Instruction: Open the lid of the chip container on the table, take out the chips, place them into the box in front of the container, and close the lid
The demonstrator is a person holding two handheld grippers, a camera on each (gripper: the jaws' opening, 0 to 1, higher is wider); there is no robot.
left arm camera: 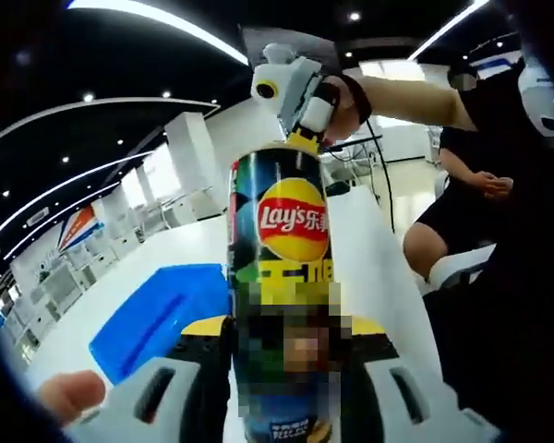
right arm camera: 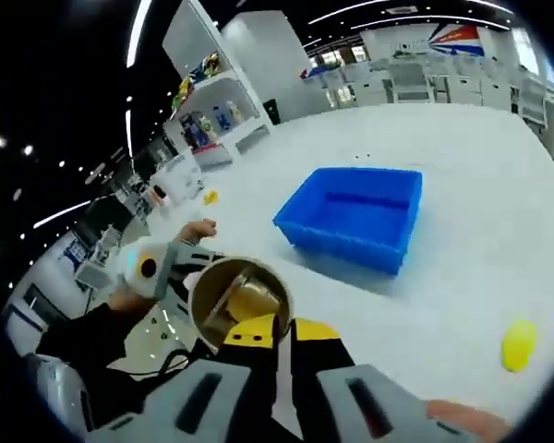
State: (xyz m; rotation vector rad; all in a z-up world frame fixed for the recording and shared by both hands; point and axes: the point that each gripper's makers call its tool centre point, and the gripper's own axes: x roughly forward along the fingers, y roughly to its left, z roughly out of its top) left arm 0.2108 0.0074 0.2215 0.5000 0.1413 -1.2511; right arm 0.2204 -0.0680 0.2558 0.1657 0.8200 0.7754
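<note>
A tall Lay's chip can [left arm camera: 279, 277] stands between the jaws of my left gripper [left arm camera: 282, 346], which is shut on its lower half. In the right gripper view I look down into the can's open mouth [right arm camera: 223, 288], with yellow chips [right arm camera: 254, 301] inside. My right gripper [right arm camera: 280, 334] is at the near rim of the mouth. Its yellow-tipped jaws stand close together, and I see nothing between them. The same gripper [left arm camera: 303, 137] shows at the can's top in the left gripper view. The left gripper [right arm camera: 152, 268] holds the can from the side. A small yellow lid-like thing [right arm camera: 519, 344] lies on the table.
A blue box [right arm camera: 355, 217] [left arm camera: 157, 314] sits open on the white table [right arm camera: 462, 148], beyond the can. A seated person [left arm camera: 462, 194] is at the table's far side. Shelves [right arm camera: 208, 101] with goods line the wall.
</note>
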